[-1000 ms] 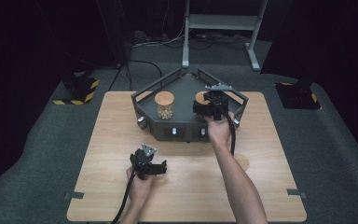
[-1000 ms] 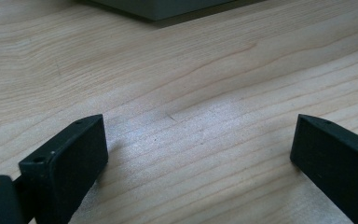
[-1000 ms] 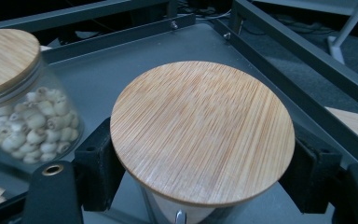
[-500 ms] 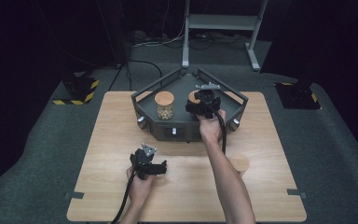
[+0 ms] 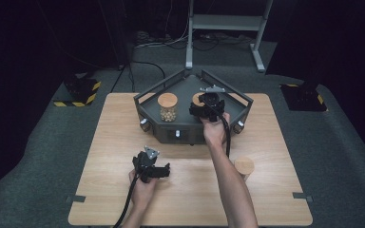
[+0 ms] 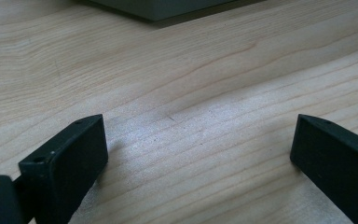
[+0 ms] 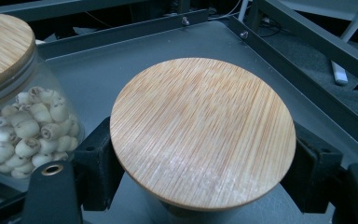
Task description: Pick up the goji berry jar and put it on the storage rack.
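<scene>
Overhead, I have the right tongs point(image 5: 208, 105) reached into the dark grey tray point(image 5: 237, 102) at the far middle of the worktop point(image 5: 114, 128), set around a jar with a bamboo lid point(image 5: 198, 99). Just beside it on the left in the same tray stands a second jar point(image 5: 167, 107), lidded in the same wood and holding pale round pieces, nuts or seeds by the look of them. A third bamboo-lidded jar point(image 5: 244, 167) stands alone on the worktop near the right forearm, well apart from the tray. My left tongs point(image 5: 153, 168) rest low on the worktop in front of the tray, with nothing near them.

From the left gripper view, I see those tongs spread wide, bare wood grain between the jaws and nothing held. A grey edge of the tray point(image 6: 168, 7) shows at the top.

From the right gripper view, the round lid point(image 7: 203, 133) sits squarely between the two jaws, which stand close against the jar on either side below the lid; I cannot tell whether they are pressing on it. What this jar holds is hidden under the lid. The neighbouring jar point(image 7: 25, 126) is clear glass, packed with the whitish pieces. I can read no label or writing on either jar or on the tray point(image 7: 279, 60).
</scene>
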A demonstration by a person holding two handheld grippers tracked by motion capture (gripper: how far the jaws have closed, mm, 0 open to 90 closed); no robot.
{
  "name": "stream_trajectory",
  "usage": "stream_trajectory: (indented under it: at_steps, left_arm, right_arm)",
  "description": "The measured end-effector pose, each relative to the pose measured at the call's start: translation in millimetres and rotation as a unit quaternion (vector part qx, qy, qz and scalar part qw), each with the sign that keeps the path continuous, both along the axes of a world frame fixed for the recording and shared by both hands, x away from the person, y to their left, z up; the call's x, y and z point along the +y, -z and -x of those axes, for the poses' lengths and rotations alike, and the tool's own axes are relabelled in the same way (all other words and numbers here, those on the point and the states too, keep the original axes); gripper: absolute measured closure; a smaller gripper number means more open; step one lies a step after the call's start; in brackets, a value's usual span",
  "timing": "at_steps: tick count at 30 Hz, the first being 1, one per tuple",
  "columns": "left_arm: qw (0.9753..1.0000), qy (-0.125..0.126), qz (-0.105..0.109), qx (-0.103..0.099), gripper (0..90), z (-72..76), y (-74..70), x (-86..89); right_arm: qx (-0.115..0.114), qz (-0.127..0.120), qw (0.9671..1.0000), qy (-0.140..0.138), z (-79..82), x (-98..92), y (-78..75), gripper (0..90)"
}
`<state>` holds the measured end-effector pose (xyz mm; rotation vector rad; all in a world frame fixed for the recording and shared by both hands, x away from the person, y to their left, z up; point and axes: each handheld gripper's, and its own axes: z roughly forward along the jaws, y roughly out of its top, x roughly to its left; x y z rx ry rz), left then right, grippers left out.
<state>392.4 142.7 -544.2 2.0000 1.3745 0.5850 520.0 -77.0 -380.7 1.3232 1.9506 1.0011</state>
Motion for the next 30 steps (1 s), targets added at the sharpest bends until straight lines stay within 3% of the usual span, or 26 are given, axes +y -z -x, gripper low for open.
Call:
stream_trajectory:
  at_steps: [17,23,30]
  left_arm:
    - [1.0,-0.001,0.001,0.0,4.1,0.0,0.0,-0.2]
    - [1.0,-0.001,0.002,0.0,4.0,-0.2,0.1,-0.5]
    - [1.0,-0.001,0.002,0.0,4.0,-0.2,0.1,-0.6]
  right_arm:
    - [0.013,-0.005,0.9999,0.0,-1.2,-1.8,-1.1,25.0]
    - [0.036,-0.018,0.9992,-0.002,-4.4,-5.0,2.1,14.2]
    - [0.038,-0.04,0.9985,-0.004,-1.8,-9.7,-2.5,8.0]
